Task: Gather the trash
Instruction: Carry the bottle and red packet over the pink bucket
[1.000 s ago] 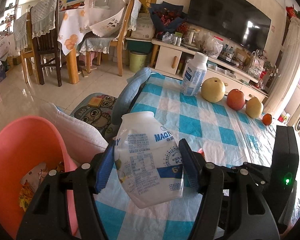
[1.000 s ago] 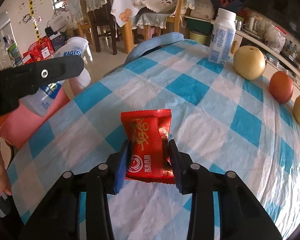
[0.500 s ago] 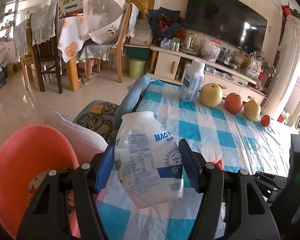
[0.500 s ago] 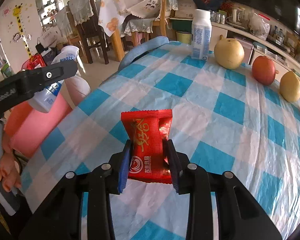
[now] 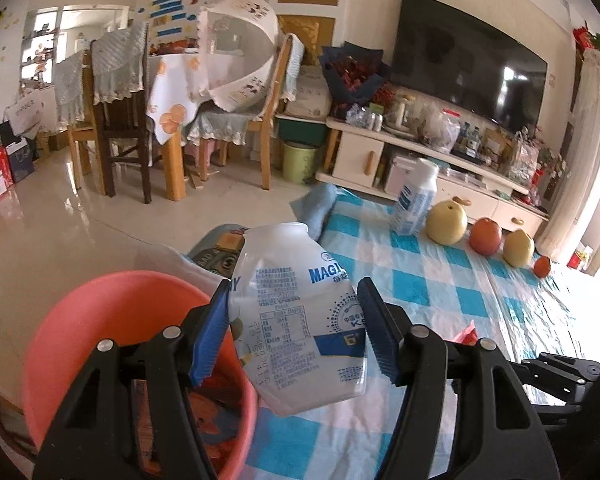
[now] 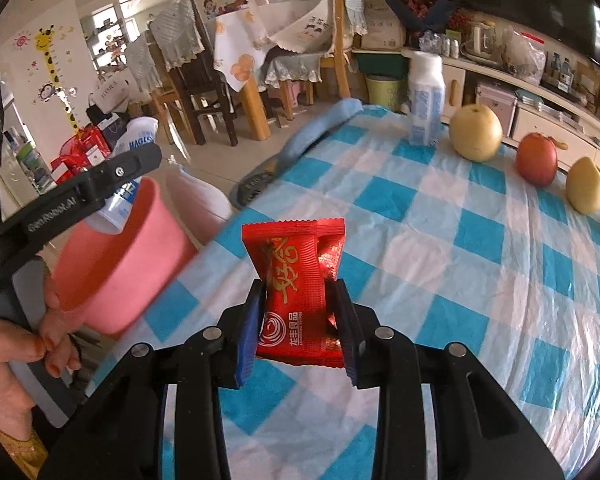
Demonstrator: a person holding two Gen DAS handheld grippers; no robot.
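My left gripper (image 5: 296, 334) is shut on an empty white plastic bottle (image 5: 300, 312) with blue print, held tilted over the table's left edge. Just left of and below it is a pink bin (image 5: 100, 320) with wrappers inside. My right gripper (image 6: 300, 330) is shut on a red snack wrapper (image 6: 296, 292), lifted above the blue-checked tablecloth (image 6: 440, 240). In the right wrist view the pink bin (image 6: 120, 256) stands at the left beyond the table edge. The left gripper's arm (image 6: 72, 196) reaches over it, a hand (image 6: 16, 356) holding the handle.
At the table's far edge stand a capped white bottle (image 5: 414, 198), a yellow pear (image 5: 446, 222), a red apple (image 5: 486, 236), another pear (image 5: 519, 242) and a small orange (image 5: 542, 266). A blue cloth (image 5: 316, 208) hangs off the far corner. Chairs and a TV cabinet stand beyond.
Both grippers have risen with their loads. The left one carried the bottle leftwards, closer to the bin. The red wrapper now hangs clear of the tablecloth, and the bin looms larger in the right wrist view.
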